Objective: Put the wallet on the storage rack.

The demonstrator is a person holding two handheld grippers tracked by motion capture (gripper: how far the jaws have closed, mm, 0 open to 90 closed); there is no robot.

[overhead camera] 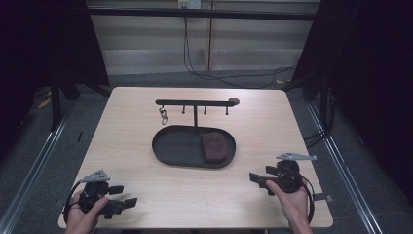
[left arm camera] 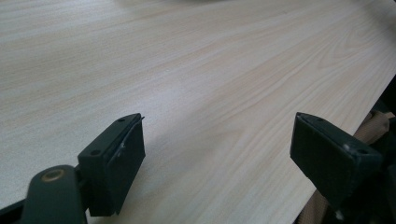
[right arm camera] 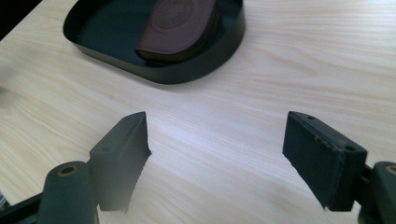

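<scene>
A black oval tray point(overhead camera: 170, 146) sits mid-table with a brown leather pouch point(overhead camera: 214, 147) lying in its right end. From the tray rises a black T-shaped stand point(overhead camera: 196, 103) with hooks; a small metal key ring point(overhead camera: 163, 115) hangs from the left hook. My left gripper point(overhead camera: 122, 195) rests open at the table's front left, nothing between its jaws point(left arm camera: 215, 154). My right gripper point(overhead camera: 259, 181) is open at the front right, pointing toward the tray point(right arm camera: 196, 70) and the pouch point(right arm camera: 180, 25), its jaws over bare wood.
The light wooden table point(overhead camera: 146, 107) stands on a grey floor. Black cables point(overhead camera: 229, 75) trail across the floor behind it. Dark curtains flank both sides, and metal rails point(overhead camera: 34, 156) run along the floor left and right.
</scene>
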